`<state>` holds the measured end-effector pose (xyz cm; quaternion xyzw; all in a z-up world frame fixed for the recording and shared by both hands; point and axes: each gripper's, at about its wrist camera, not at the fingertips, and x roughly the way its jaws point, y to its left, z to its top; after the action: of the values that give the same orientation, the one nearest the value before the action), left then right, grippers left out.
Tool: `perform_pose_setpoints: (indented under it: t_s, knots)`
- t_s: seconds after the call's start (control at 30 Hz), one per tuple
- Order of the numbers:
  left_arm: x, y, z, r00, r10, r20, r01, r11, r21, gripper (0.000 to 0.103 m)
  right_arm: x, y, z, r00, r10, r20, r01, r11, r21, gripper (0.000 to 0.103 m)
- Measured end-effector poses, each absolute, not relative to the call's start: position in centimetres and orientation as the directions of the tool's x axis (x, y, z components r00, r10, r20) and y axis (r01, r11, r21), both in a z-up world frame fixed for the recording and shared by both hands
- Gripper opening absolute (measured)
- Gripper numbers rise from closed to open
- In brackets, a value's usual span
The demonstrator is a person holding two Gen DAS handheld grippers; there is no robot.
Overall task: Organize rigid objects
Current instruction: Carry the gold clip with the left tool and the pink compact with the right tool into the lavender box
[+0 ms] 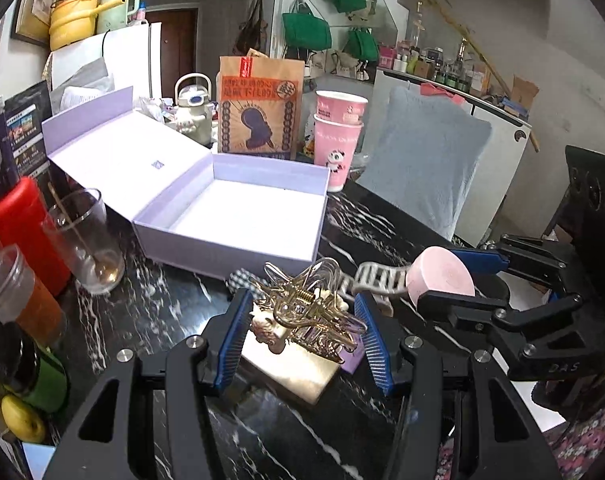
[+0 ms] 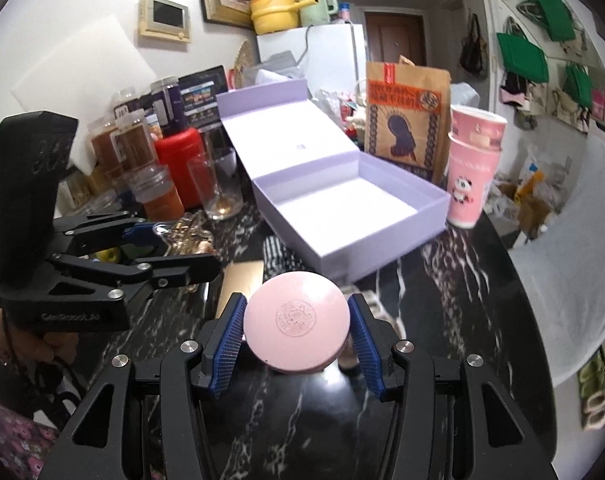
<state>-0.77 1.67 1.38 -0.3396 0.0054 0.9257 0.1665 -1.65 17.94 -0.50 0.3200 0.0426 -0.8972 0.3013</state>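
**Both grippers loaded in front of the open lilac box**

The left gripper (image 1: pixel 304 332) holds a gold wire hair claw (image 1: pixel 308 312) between its blue pads (image 1: pixel 233 336), which press on the clip from either side. Below the clip, under the fingers, lie a beige card (image 1: pixel 302 376) and a small cream trinket (image 1: pixel 268 330) on the black marble table (image 1: pixel 162 308).

The right gripper (image 2: pixel 296 330) is clamped on a round pink compact (image 2: pixel 296 322), its embossed lid facing the camera and both blue pads (image 2: pixel 228 340) touching its rim. In the left wrist view the compact (image 1: pixel 438 280) sits just right of the left fingers, in front of a silver link watch band (image 1: pixel 376 280).

Ahead of both sets of fingers stands the lilac box (image 2: pixel 342 216), lid (image 2: pixel 286 132) tipped back, its white inside bare. Left of the fingers stands a clear glass (image 1: pixel 86 240), with a red canister (image 1: pixel 16 228) beside it. Beyond the box to the right are stacked pink paper cups (image 2: pixel 472 168).
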Motion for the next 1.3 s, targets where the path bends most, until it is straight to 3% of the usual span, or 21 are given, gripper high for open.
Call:
perform_pose_setpoints:
  t_s: [1.3]
  knots:
    - [-16.2,-0.5,3.6,-0.71,0.296,-0.639,-0.32,-0.944,-0.082,0.053,-16.7,14.5,3.5,-0.618,-0.531,-0.58,0.614,-0.787,0.066,0.051]
